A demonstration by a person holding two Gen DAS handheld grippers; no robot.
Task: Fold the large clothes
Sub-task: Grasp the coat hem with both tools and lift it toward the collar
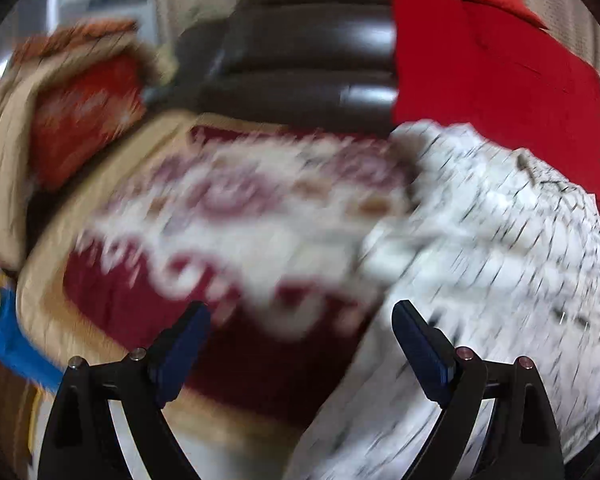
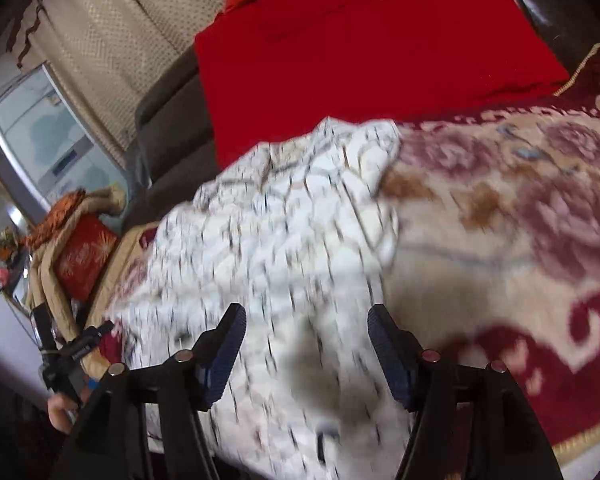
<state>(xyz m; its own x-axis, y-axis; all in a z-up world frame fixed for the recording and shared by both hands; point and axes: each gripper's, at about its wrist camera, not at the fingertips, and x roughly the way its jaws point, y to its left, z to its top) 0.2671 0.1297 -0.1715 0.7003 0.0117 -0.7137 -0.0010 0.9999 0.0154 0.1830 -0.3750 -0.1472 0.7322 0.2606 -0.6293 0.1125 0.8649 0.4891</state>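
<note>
A white garment with thin dark line markings [image 1: 500,240] lies crumpled on a red and cream floral blanket [image 1: 220,208]. In the right wrist view the garment [image 2: 280,240] spreads across the blanket [image 2: 500,220]. My left gripper [image 1: 300,320] is open and empty above the blanket, just left of the garment. My right gripper [image 2: 306,328] is open and empty, directly over the garment's near part. The left gripper also shows small at the left edge of the right wrist view [image 2: 80,344], held by a hand. Both views are motion-blurred.
A red cloth [image 2: 360,60] drapes over the dark brown sofa back [image 1: 308,48] behind the garment. A red and beige cushion [image 1: 80,120] sits at the left. Beige curtains [image 2: 120,40] and a grey appliance [image 2: 40,140] stand behind.
</note>
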